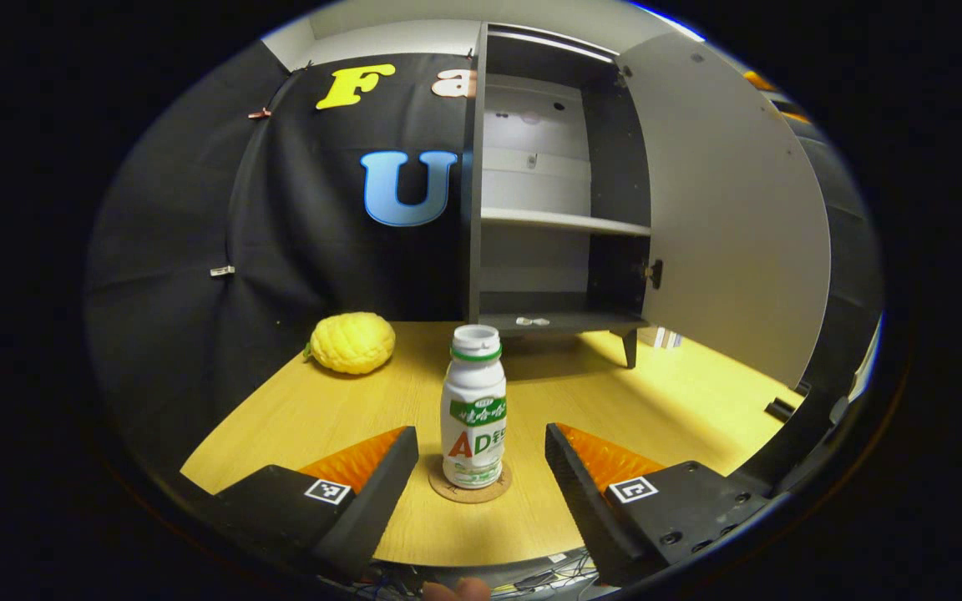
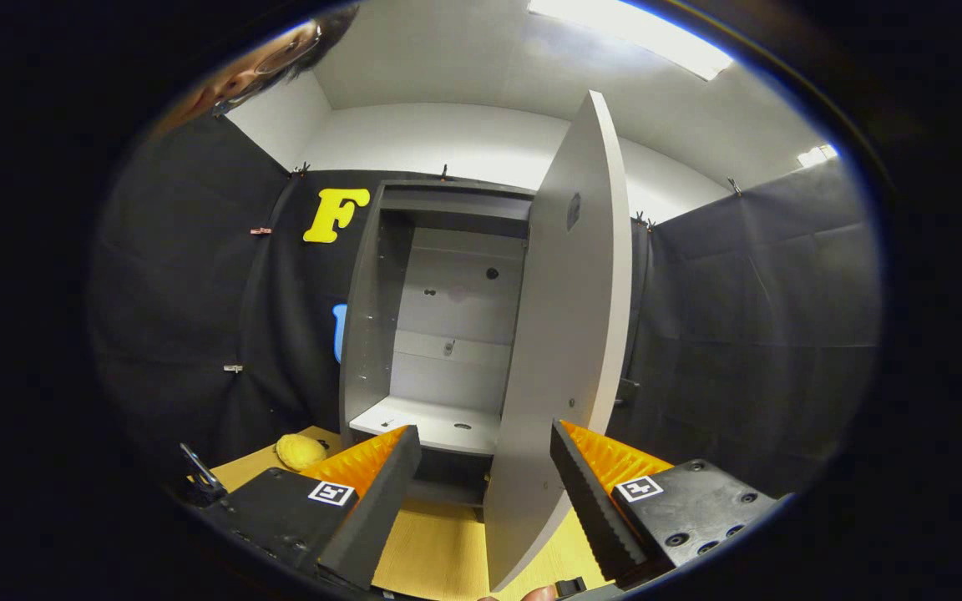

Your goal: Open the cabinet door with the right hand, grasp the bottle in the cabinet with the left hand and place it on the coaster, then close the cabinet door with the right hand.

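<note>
Left gripper (image 1: 481,467): jaws spread wide, nothing clamped. The small white plastic bottle with green-and-red label and white cap (image 1: 473,407) is seen upright between the fingers, clear of both, seated on the round brown cork coaster (image 1: 470,490) on the light wooden tabletop (image 1: 681,384). Placement is judged done.

Right gripper (image 2: 485,484): jaws apart too — the free edge of the tall grey flat-panel cabinet door (image 2: 564,334) sits between the fingers, no contact made out. The door stands swung well open; the grey cabinet (image 1: 560,221) is seen with bare shelves. A bumpy yellow citrus-like fruit (image 1: 352,342) lies left of the cabinet, well apart from the bottle.

Handling, as judgement:
- Bottle is taken as light, fairly stiff, smooth-walled, so somewhat slippery; narrow base, easily tipped. Best gripped mid-body on the label, below the neck.
- Door is rigid, hinge-guided; it should be pushed flat on the panel near the free edge — pinching isn't needed.

Remaining step: door to be closed.
</note>
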`<state>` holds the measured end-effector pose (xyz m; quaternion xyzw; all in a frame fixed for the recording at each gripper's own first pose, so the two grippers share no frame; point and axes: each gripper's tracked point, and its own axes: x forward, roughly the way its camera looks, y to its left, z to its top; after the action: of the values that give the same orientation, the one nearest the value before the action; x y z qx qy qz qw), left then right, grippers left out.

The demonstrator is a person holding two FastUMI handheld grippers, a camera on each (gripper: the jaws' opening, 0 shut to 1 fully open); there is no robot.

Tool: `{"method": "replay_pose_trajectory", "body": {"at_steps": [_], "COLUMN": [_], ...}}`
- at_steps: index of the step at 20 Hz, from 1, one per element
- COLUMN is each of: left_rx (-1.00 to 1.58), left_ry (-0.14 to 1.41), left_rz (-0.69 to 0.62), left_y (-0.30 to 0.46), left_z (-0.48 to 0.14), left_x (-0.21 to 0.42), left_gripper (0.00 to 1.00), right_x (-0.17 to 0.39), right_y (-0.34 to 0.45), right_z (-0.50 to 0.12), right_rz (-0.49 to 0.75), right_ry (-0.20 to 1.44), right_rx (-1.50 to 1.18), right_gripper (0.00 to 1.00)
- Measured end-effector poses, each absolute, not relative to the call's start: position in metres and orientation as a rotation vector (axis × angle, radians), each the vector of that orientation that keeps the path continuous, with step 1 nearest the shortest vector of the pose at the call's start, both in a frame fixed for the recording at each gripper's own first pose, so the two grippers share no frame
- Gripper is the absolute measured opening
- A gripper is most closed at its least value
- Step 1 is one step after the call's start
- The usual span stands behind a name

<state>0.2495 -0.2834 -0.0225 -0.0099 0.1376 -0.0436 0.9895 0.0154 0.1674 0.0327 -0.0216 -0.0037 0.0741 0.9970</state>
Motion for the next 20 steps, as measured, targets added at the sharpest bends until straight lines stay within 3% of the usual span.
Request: {"method": "replay_pose_trajectory", "body": {"at_steps": [5,7,10,16,20], "left_rx": [0.219,0.311,0.214,-0.094,-0.008], "left_ry": [0.140,0.065,0.102,0.177,0.113], "left_rz": [-0.085,-0.169,-0.255,-0.160,-0.045], "left_y": [-0.287,-0.310,-0.347,-0.334,-0.290], "left_z": [0.047,0.070,0.059,0.076,0.116], "left_x": [0.260,0.258,0.248,0.265,0.286], "left_gripper": [0.96,0.96,0.96,0.96,0.97], "right_x": [0.003,0.000,0.001,0.016,0.034], "right_y": [0.160,0.147,0.126,0.058,0.022], "right_z": [0.028,0.028,0.029,0.012,0.006], "right_rz": [0.178,0.159,0.119,-0.009,-0.073], "right_ry": [0.013,0.006,0.002,0.048,0.059], "right_rx": [-0.009,-0.013,0.006,0.008,-0.015], "right_gripper": [0.97,0.98,0.98,0.94,0.98]}}
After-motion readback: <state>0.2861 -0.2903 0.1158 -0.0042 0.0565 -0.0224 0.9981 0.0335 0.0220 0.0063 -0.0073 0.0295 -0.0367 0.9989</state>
